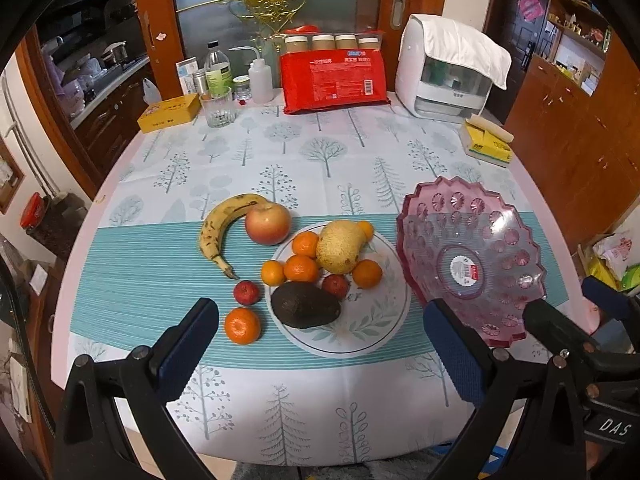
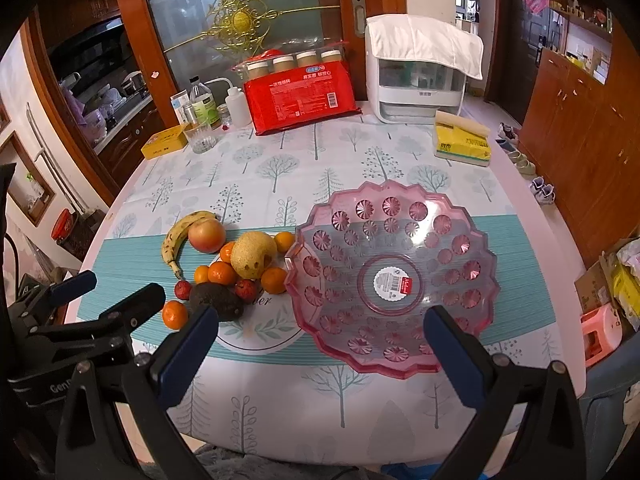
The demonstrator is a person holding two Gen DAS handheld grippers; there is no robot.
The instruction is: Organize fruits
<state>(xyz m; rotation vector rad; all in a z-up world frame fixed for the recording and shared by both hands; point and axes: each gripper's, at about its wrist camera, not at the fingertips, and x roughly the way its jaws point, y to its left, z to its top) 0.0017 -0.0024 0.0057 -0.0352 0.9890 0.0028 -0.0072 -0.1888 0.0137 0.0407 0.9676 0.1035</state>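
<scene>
- A pink plastic bowl (image 2: 394,280) sits empty on a tree-patterned tablecloth (image 2: 280,160), a price sticker at its centre; it looks like the intended home for the fruit.
- Just left of the bowl, a white plate (image 1: 360,332) carries an avocado (image 1: 305,305), a pear (image 1: 340,246), several tangerines (image 1: 301,268) and a small red fruit (image 1: 335,285).
- Further left of the bowl, off the plate, lie a banana (image 1: 220,228) touching an apple (image 1: 267,223), one loose tangerine (image 1: 242,325) and another red fruit (image 1: 247,292).
- The left gripper (image 1: 320,344) hovers before the plate, jaws spread wide, holding nothing, probably readied for a first pick.
- The right gripper (image 2: 320,344) faces the bowl's near rim, likewise spread and empty.
</scene>
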